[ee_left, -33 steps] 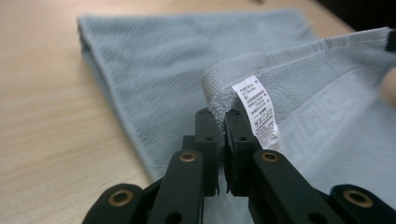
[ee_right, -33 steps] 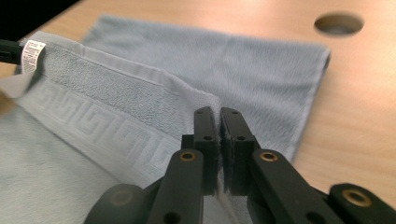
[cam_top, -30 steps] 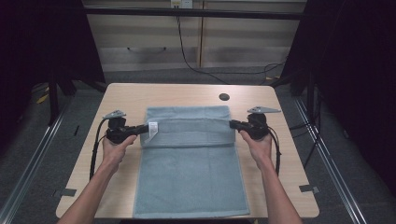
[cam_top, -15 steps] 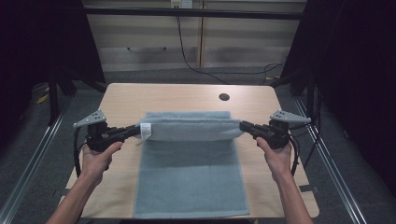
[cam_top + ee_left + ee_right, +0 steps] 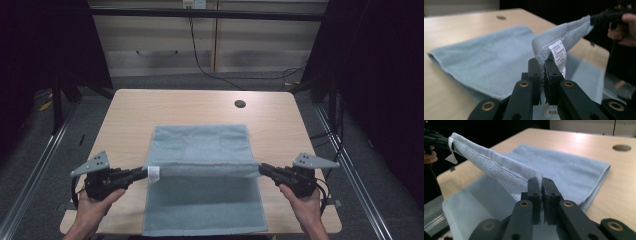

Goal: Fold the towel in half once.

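I have my left gripper [image 5: 145,173] clamped on one corner of the towel [image 5: 202,145], and my right gripper [image 5: 262,169] clamped on the opposite corner of the same edge. In the high view that edge runs as a taut band across the lower middle of the frame, lifted off the worktop [image 5: 135,110] between my two hands. My left hand [image 5: 95,202] sits at the lower left and my right hand [image 5: 305,200] at the lower right.

The towel is light blue-grey and folded back over itself. The far part lies flat on the worktop in the centre of the frame, with its fold line toward the top. The near part lies beneath the raised edge and reaches to the bottom edge of the worktop.

In the left gripper view, the jaws at the bottom centre pinch the thick hem of the towel [image 5: 549,40], and a white label [image 5: 558,53] hangs from that corner just to the right of the jaws. The edge stretches away to the upper right, where my other hand holds it.

In the right gripper view, the jaws at the bottom centre press together on the towel [image 5: 506,173], and the edge rises to the upper left.

A small dark round hole [image 5: 240,104] sits in the worktop above and right of the towel, well apart from it.
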Available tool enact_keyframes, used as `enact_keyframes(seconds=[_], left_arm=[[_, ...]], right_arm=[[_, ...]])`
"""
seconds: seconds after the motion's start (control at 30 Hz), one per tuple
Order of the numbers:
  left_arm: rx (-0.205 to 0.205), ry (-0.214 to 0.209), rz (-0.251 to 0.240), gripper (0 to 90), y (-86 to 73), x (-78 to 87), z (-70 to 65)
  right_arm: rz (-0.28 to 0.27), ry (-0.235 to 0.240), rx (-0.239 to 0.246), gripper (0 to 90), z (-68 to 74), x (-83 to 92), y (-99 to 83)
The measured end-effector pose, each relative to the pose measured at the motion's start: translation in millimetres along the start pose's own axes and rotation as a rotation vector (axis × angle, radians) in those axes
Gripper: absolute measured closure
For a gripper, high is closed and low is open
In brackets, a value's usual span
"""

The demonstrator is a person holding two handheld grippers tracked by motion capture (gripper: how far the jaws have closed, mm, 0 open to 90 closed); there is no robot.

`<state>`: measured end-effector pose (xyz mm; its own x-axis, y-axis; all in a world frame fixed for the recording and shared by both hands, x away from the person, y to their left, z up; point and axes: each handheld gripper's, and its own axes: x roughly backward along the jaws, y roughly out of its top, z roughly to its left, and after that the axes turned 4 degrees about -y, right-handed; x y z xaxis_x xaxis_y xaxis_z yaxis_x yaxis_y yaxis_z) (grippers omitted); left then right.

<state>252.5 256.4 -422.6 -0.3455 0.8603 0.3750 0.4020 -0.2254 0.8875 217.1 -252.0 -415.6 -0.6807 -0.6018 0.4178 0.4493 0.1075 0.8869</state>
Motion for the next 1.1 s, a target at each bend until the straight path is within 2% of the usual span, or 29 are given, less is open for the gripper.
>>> enact_keyframes(seconds=[0.13, 0.27, 0.33, 0.4, 0.5, 0.53, 0.6, 0.7, 0.77, 0.87, 0.97, 1.1], left_arm=[[0.045, -0.007, 0.048, 84.7, -29.0, -2.7, -0.3], [0.069, -0.026, 0.115, 83.7, -58.0, -8.7, -3.3], [0.069, -0.032, 0.147, 83.1, -64.3, -9.2, -5.3], [0.070, -0.038, 0.151, 80.5, -67.5, -8.2, -8.2], [0.083, -0.056, 0.146, 75.4, -71.0, -4.2, -11.9], [0.076, -0.055, 0.146, 74.5, -71.8, -1.7, -13.0], [0.077, -0.072, 0.123, 71.7, -72.0, 4.3, -15.9], [0.087, -0.077, 0.087, 65.9, -70.3, 14.2, -15.7], [0.094, -0.049, 0.082, 65.1, -67.9, 16.2, -10.3], [0.106, -0.025, 0.092, 64.5, -63.7, 8.8, 4.4], [0.147, 0.001, 0.112, 64.6, -58.6, -9.6, 23.4], [0.135, 0.011, 0.149, 63.0, -47.6, -35.5, 41.2]], right_arm=[[0.078, 0.013, 0.002, 84.7, 10.4, 1.9, -28.7], [0.127, 0.012, -0.008, 82.4, 16.3, 0.9, -53.5], [0.151, 0.015, -0.025, 80.4, 16.2, 0.4, -64.5], [0.161, 0.014, -0.036, 77.8, 17.3, 2.6, -73.1], [0.142, 0.009, -0.045, 73.8, 19.5, 10.5, -78.2], [0.134, 0.010, -0.046, 71.6, 20.8, 14.9, -79.4], [0.123, 0.012, -0.049, 71.7, 22.4, 21.0, -80.9], [0.131, 0.012, -0.044, 71.3, 22.6, 20.3, -81.3], [0.136, 0.020, -0.043, 70.6, 22.2, 14.5, -80.3], [0.150, 0.033, -0.023, 69.0, 21.6, -3.5, -73.2], [0.159, 0.042, -0.009, 68.9, 16.9, -23.4, -63.5], [0.182, 0.040, 0.014, 68.6, 2.7, -59.4, -46.9]])
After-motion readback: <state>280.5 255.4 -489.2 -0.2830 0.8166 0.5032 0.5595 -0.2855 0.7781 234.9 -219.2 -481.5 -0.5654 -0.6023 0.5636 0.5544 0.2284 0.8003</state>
